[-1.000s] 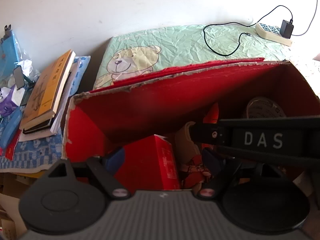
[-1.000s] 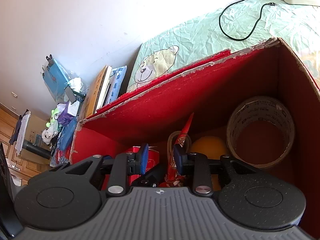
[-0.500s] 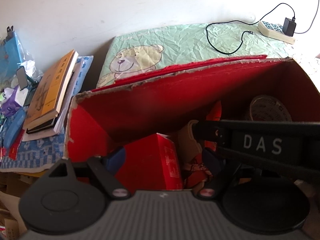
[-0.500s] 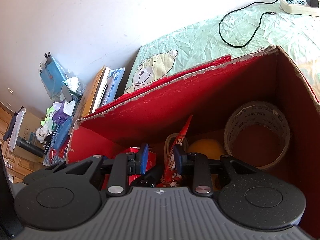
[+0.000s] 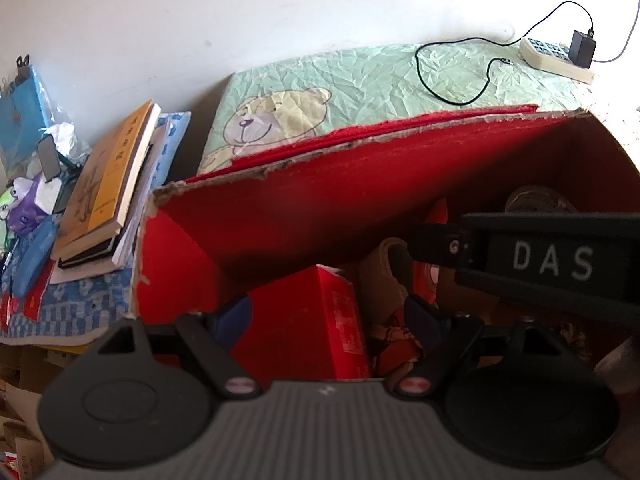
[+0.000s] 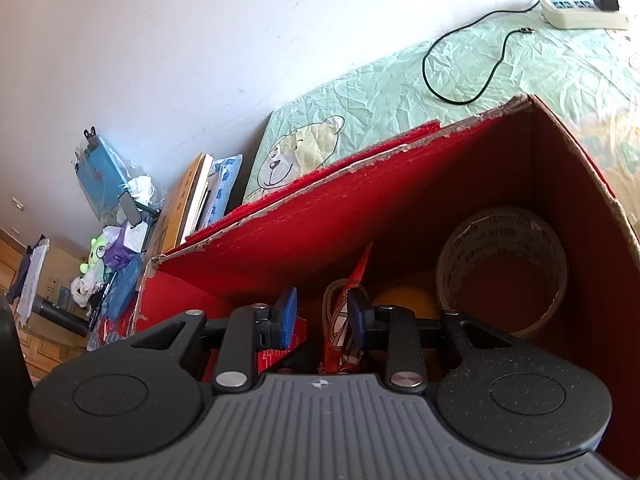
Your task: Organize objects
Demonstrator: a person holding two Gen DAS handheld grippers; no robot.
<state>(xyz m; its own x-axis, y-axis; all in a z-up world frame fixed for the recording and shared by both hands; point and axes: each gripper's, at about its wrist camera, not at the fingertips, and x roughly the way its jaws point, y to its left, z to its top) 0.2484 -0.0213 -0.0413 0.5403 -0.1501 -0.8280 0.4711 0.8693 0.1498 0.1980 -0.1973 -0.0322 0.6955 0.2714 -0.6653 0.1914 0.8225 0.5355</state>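
Meanwhile, both pairs of fingers stay apart and empty: the left gripper [image 5: 326,314] straddles the small red carton [image 5: 308,320], while the right gripper [image 6: 322,314] has lifted slightly above the red box [image 6: 360,208] holding the tape roll [image 6: 504,268], so placing seems finished.

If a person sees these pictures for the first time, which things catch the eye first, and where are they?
The big red cardboard box with torn edges fills the middle of both views. Inside it, a large roll of clear printed tape leans in the right corner, and a small red carton stands toward the left. Behind the box lies a pale green cloth with a teddy bear picture.
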